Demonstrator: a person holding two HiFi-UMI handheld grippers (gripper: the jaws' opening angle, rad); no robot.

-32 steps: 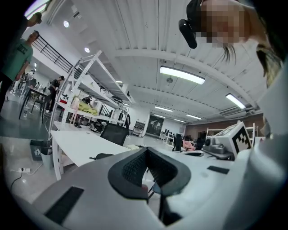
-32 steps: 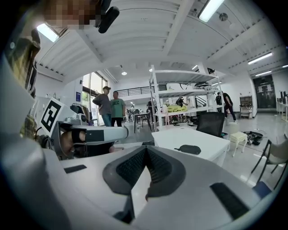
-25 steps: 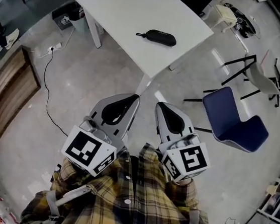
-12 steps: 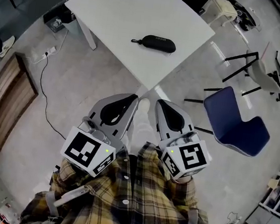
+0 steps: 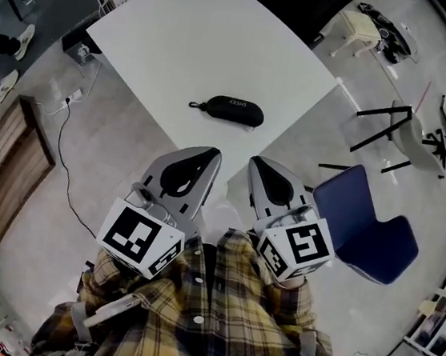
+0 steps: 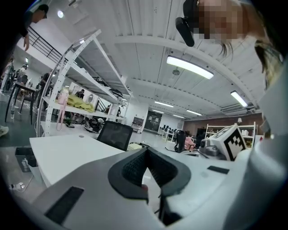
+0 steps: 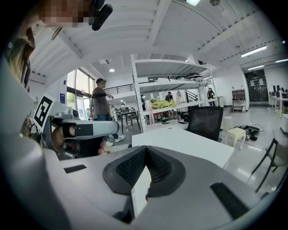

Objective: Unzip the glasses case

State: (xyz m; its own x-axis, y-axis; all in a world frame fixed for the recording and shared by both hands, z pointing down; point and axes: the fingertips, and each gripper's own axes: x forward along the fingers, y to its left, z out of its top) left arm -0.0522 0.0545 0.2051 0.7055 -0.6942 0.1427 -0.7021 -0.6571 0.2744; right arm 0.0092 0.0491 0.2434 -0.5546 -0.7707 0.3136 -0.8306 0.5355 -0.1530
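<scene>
The black zipped glasses case (image 5: 231, 110) lies on the white table (image 5: 175, 38), near its front corner, with its pull tab at its left end. Both grippers are held close to the person's plaid shirt, short of the table and apart from the case. My left gripper (image 5: 215, 154) is shut with nothing in it, and its pads meet at their tips (image 6: 146, 151). My right gripper (image 5: 254, 162) is likewise shut and empty (image 7: 145, 150). The case is hidden in both gripper views; only the table top (image 7: 189, 141) shows beyond the jaws.
A blue chair (image 5: 363, 222) stands on the floor to the right of the table corner, with a black-framed chair (image 5: 411, 128) behind it. A black office chair (image 5: 308, 6) sits at the table's far side. A wooden panel (image 5: 1, 174) and a cable (image 5: 64, 154) are on the left.
The table and case have come nearer and lower in the head view as the person walked toward them. Both grippers kept their shut pose in front of the body.
</scene>
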